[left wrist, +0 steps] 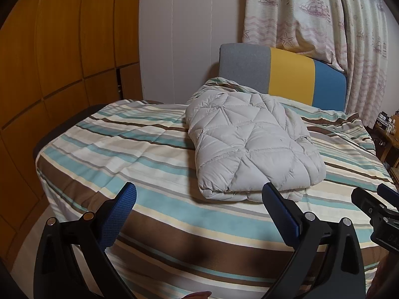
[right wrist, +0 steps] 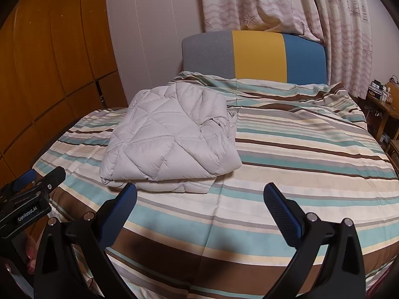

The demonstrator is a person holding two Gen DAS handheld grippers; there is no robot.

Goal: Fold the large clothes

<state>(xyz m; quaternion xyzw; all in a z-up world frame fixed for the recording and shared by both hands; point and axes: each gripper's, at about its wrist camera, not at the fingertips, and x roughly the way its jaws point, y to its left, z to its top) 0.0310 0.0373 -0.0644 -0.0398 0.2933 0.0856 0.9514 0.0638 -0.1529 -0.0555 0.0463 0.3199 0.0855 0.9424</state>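
Here my left gripper (left wrist: 199,199) has its blue-padded fingers spread wide with nothing between them, held above the near end of the bed. My right gripper (right wrist: 199,199) is spread just as wide and empty, beside the left one. Beyond both, the grey quilted jacket (left wrist: 251,139) lies folded into a thick bundle on the striped bedspread (left wrist: 119,154), apart from either tool and toward the headboard (left wrist: 289,74) with its grey, yellow and blue panels. Patterned curtains (left wrist: 324,12) hang behind the headboard, and a wooden wardrobe (left wrist: 49,49) stands on the left.
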